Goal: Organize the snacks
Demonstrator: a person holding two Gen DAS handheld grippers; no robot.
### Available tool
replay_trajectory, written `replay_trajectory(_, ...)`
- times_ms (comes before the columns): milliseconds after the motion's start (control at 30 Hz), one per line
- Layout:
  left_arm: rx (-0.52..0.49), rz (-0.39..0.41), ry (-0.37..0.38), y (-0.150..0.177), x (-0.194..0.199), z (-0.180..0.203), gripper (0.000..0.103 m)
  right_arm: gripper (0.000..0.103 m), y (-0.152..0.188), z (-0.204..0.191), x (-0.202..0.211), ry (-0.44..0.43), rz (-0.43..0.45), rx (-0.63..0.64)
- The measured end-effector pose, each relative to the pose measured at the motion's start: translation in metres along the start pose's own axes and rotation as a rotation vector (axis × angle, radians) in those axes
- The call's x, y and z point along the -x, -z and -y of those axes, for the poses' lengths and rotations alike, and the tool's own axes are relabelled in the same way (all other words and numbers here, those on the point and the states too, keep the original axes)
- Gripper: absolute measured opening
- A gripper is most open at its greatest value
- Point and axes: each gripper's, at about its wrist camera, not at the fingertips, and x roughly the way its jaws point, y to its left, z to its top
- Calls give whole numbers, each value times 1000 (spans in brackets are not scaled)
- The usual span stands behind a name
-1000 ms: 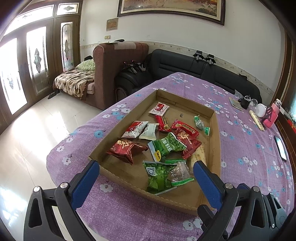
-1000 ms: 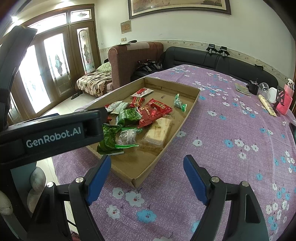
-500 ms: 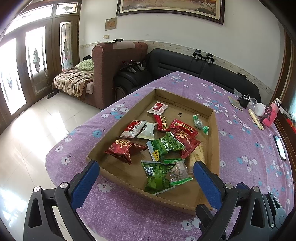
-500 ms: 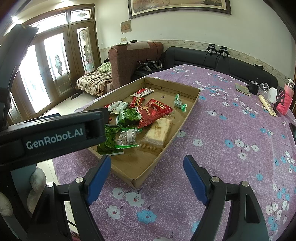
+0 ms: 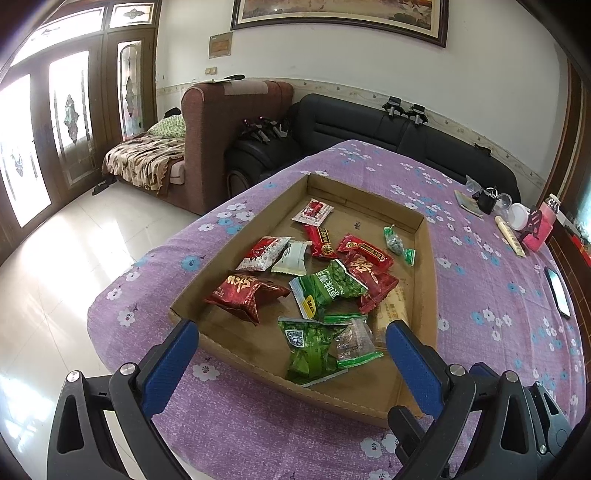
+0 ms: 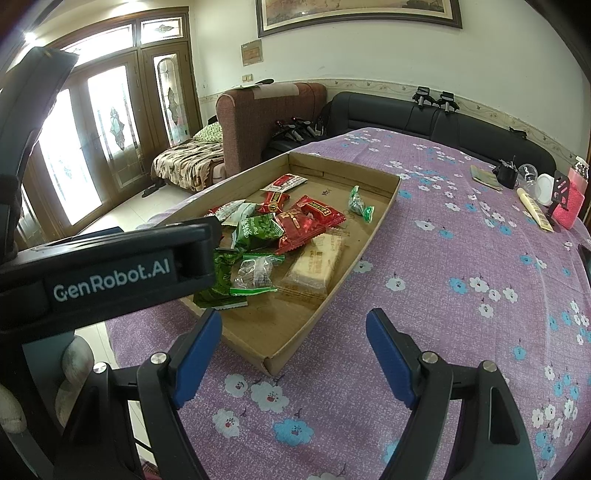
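— any change from half a second back?
— hardly. left gripper point(image 5: 291, 354) pulled back a touch, so more purple cloth showing below the near wall of the cardboard tray point(image 5: 428, 258). right gripper point(image 6: 293, 349) unmoved. both spread wide, gripping nothing.
— whereabouts?
— left one hovering over the near end of the tray, blue fingertips point(image 5: 173, 354) either side of the green packets point(image 5: 314, 347). right one above the near corner of the tray point(image 6: 271, 363), right of centre over bare cloth; body of the left tool crossing the left of that view.
— snacks?
— all inside the tray, loose and partly overlapping: dark red packet point(image 5: 245, 295) near the left wall, green pea packet point(image 5: 327, 288) in the middle, red packets point(image 5: 369, 266) beside it, pale wrapped bar point(image 6: 317, 262) by the right wall, small green candy point(image 5: 397, 245) apart, further back.
— surface and room?
— table under a purple flowered cloth point(image 6: 461, 258), tray lying lengthwise. small clutter at the far right edge point(image 5: 517, 221). behind, a black sofa point(image 5: 369, 122), a brown armchair point(image 5: 229, 122), glazed doors point(image 5: 74, 122) at left, pale tiled floor point(image 5: 66, 266), framed picture point(image 5: 340, 14) on the white wall.
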Motion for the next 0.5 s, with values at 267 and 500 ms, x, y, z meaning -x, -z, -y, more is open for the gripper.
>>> replay_trajectory(267, -1, -4, 3, 1, 0, 0, 103, 80, 0, 0, 0, 0, -1, 0)
replay_trajectory(500, -1, -8, 5, 1, 0, 0, 103, 80, 0, 0, 0, -1, -1, 0)
